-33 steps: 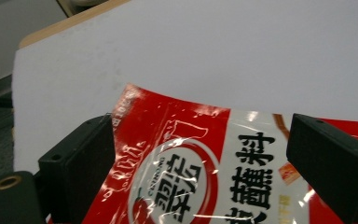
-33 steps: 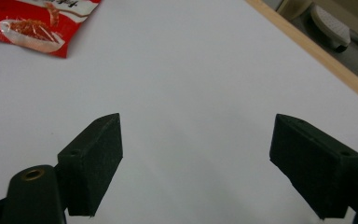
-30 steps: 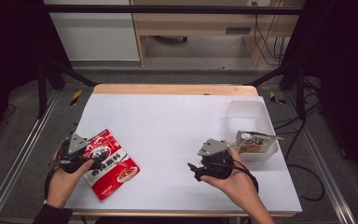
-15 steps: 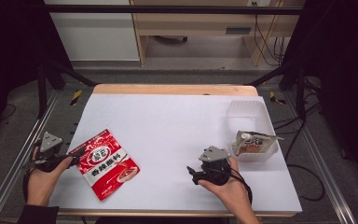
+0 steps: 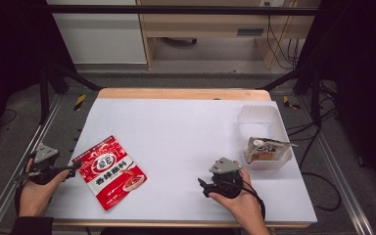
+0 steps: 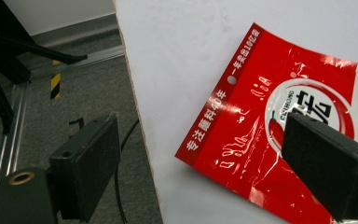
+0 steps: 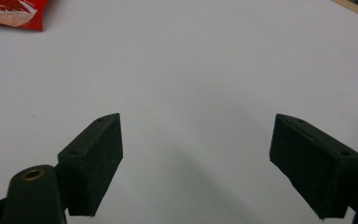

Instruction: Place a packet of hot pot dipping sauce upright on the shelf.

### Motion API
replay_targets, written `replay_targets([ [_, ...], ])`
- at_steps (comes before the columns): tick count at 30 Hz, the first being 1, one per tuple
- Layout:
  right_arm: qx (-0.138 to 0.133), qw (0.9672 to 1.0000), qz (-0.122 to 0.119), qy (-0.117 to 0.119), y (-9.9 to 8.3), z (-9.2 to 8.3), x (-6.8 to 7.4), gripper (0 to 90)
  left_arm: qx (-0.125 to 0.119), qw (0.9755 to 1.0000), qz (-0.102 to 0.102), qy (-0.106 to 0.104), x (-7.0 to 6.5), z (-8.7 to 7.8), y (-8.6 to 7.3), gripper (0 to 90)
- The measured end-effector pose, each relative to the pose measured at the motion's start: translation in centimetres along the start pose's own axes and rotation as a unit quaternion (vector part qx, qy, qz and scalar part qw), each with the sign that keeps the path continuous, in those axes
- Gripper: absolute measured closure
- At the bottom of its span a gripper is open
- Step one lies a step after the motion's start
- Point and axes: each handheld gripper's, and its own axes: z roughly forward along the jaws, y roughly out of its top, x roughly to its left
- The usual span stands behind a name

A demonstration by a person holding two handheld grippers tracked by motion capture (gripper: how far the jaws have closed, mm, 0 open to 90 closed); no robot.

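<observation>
high view: the left gripper (image 5: pixel 73 167) sits off the table's (image 5: pixel 186 127) left edge, jaws apart and empty, just beside the red packet (image 5: pixel 110 171), which lies flat near the front left corner. the right gripper (image 5: pixel 203 186) rests mid-front, jaws wide apart and empty. one packet already stands in the clear tub (image 5: pixel 269 164) at the right; the red one looks still to go.

Bright tabletop, dark surroundings, soft focus
</observation>
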Motion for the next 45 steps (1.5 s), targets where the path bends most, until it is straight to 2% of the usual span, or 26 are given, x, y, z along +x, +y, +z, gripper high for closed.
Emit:
replay_targets([
  [2,0.004,1.0,-0.006,-0.001,-0.1,0.1,0.2,17.9,0.005,0.9999,0.003,-0.01,0.0,0.3,-0.1,14.4],
  [8,0.012,0.9998,-0.016,0.002,-0.2,0.5,0.6,18.1,0.013,0.9997,0.008,-0.018,-0.2,0.6,-0.2,14.0],
  [19,0.016,0.9997,-0.018,0.005,-0.3,0.7,0.8,18.2,0.034,0.9987,0.016,-0.034,-0.4,1.4,-0.5,13.3],
  [24,0.019,0.9995,-0.022,0.008,-0.3,0.8,1.0,18.2,0.039,0.9984,0.009,-0.04,-0.3,1.8,-0.8,13.1],
  [27,0.018,0.9995,-0.023,0.009,-0.3,0.9,1.0,18.2,0.043,0.998,0.013,-0.045,-0.1,1.9,-0.8,13.0],
  [31,0.019,0.9994,-0.025,0.011,-0.4,0.9,1.0,18.2,0.048,0.9973,0.006,-0.056,-0.2,2.2,-1.0,12.9],
  [40,0.024,0.9993,-0.025,0.012,-0.4,1.0,1.1,18.2,0.053,0.9958,0.004,-0.074,-0.4,2.5,-1.0,13.9],
  [45,0.024,0.9993,-0.026,0.013,-0.4,1.0,1.1,18.2,0.054,0.9955,0.003,-0.077,-0.4,2.5,-1.0,14.2],
])
